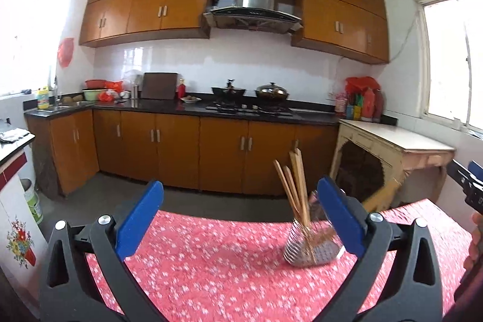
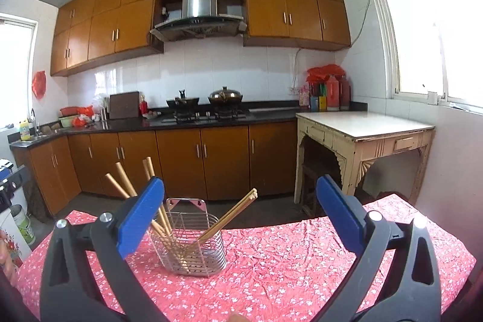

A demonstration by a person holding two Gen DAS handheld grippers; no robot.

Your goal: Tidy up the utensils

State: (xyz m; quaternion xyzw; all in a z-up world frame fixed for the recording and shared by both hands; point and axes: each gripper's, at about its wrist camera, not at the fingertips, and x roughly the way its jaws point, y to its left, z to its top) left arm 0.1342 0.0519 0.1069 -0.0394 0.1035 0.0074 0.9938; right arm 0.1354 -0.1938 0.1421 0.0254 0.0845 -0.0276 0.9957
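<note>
Left gripper [image 1: 238, 219]: I see its blue pads spread wide with nothing between them; it hangs above the red flowered tablecloth [image 1: 211, 270]; the holder sits just past its right pad.
Right gripper [image 2: 240, 219]: I read it as fully spread too, gripping nothing; it hovers over the same cloth, the holder close behind its left pad.
Wire utensil holder [image 2: 193, 243]: upright on the tablecloth, perforated base down; blurred in my left view.
Chopsticks [image 2: 232, 215]: wooden, standing inside the holder; one bunch leans right, the others lean left behind the blue pad.
Beyond the table: black counter [image 2: 271, 112] with a gas stove and two pots; cream side table [image 2: 362, 125] under the window.
</note>
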